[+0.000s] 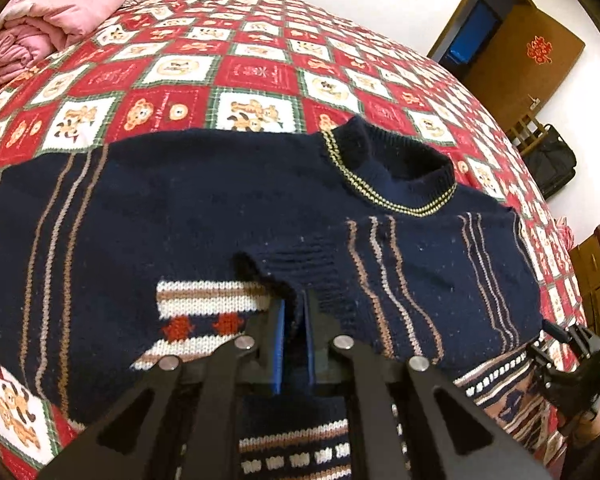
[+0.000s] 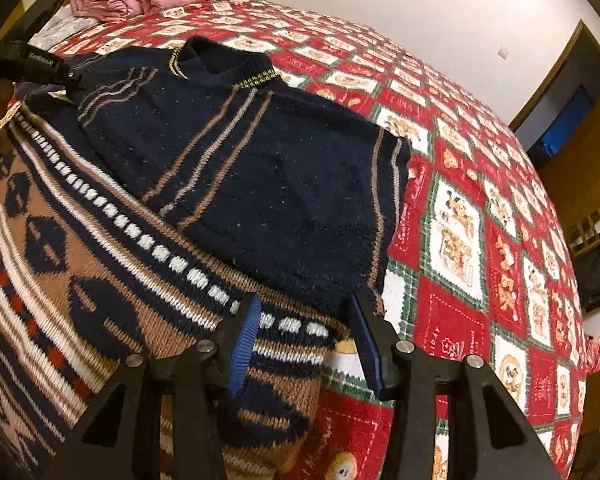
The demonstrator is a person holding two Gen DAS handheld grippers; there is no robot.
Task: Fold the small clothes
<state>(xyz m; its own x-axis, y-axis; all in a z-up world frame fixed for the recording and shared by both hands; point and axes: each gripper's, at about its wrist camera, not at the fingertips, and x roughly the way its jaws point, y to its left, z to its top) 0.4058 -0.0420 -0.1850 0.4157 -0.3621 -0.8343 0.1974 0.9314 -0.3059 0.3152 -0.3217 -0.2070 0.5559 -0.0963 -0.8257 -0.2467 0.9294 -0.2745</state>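
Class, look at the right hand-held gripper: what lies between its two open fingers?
In the right wrist view, the right hand-held gripper straddles the patterned edge of the sweater; its fingers stand apart, not pressing it.

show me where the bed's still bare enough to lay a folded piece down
Widest bare patch: the bedspread beyond the sweater, between its collar and the pink quilt. Another strip runs along the sweater's outer edge, right-wrist view. The near edge is crowded: both grippers and patterned knit.
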